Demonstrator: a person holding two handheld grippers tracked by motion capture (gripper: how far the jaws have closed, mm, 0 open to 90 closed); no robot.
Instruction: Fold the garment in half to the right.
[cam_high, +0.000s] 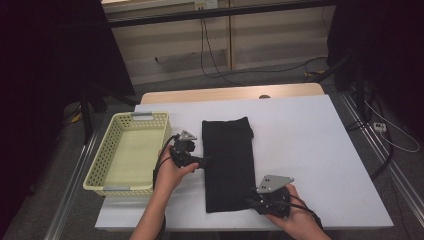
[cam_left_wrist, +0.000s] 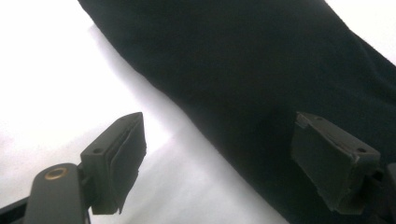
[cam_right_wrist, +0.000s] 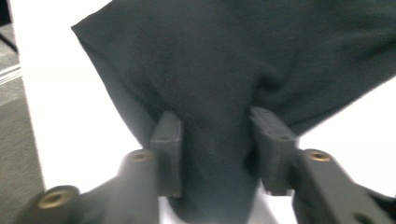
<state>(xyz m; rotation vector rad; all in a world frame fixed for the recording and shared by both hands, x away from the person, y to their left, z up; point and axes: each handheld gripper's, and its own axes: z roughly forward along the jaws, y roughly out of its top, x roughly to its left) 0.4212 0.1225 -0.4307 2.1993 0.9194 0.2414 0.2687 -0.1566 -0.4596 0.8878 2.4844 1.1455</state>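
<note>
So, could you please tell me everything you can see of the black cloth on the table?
The black cloth is a soft, matte fabric folded into a long rectangle, lying flat on the white table, just right of the yellow basket. Its far end looks slightly uneven. The right hand-held gripper has its near end bunched between its jaws. The left hand-held gripper is open, straddling its left edge.

Both forearms came in from the near edge. The left hand (cam_high: 172, 170) held the left gripper (cam_high: 204, 161) level, pointing right, its jaws spread wide apart. The right hand (cam_high: 292, 212), near and to the right, held the right gripper (cam_high: 251, 201) pointing left, its jaws partly closed, with dark fabric bunched between them.
</note>
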